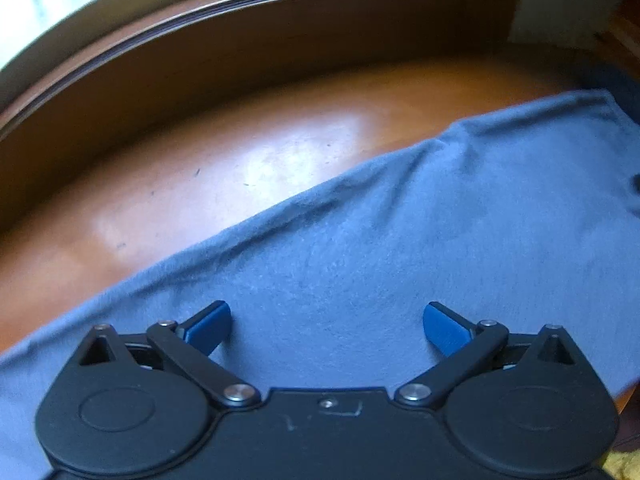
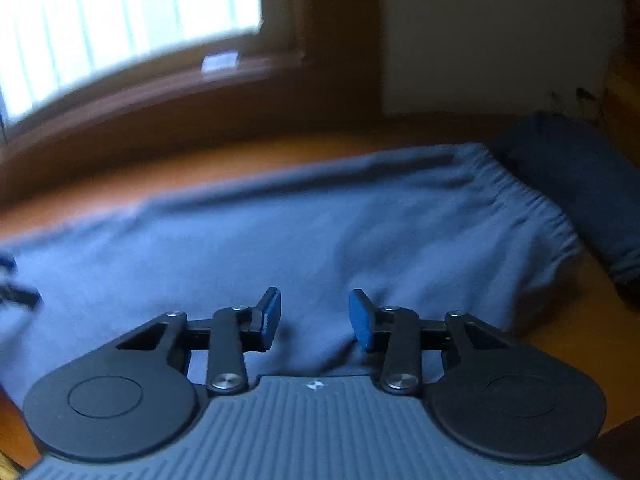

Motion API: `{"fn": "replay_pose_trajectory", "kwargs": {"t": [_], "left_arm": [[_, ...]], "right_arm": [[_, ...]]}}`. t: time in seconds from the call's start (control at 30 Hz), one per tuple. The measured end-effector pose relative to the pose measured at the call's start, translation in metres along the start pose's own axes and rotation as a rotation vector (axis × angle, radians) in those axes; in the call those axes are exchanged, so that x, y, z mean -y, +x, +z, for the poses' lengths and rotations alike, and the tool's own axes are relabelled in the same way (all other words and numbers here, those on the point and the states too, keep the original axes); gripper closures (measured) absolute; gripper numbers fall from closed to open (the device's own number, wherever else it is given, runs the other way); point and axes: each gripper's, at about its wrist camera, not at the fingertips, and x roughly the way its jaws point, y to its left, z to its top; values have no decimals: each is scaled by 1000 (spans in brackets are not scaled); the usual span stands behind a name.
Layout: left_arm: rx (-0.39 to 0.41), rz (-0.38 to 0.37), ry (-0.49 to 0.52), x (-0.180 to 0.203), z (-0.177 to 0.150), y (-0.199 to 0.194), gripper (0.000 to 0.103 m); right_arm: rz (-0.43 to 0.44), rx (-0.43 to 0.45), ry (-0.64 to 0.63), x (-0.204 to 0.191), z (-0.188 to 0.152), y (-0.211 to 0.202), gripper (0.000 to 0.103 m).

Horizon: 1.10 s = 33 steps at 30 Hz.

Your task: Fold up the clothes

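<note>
wooden table: grey-blue garment lies flat, elastic waistband gathered.

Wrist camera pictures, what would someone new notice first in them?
A blue-grey garment lies spread flat across an orange-brown wooden surface, filling both views. The left gripper and right gripper hang open over it, gripping nothing. A darker blue cloth lies past its gathered waistband, on the right.
</note>
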Motion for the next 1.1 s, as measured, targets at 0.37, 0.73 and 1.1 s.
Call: {"fn": "replay_pose_trajectory", "kwargs": {"t": [0.37, 0.73, 1.1], "left_arm": [[-42, -232, 192, 136, 13, 9, 0], [-28, -214, 454, 195, -10, 1, 0], [-52, -304, 212, 130, 32, -5, 0]], "right_arm": [[77, -65, -119, 94, 24, 36, 70], [-31, -44, -234, 105, 22, 56, 72], [103, -57, -81, 52, -15, -26, 70]]}}
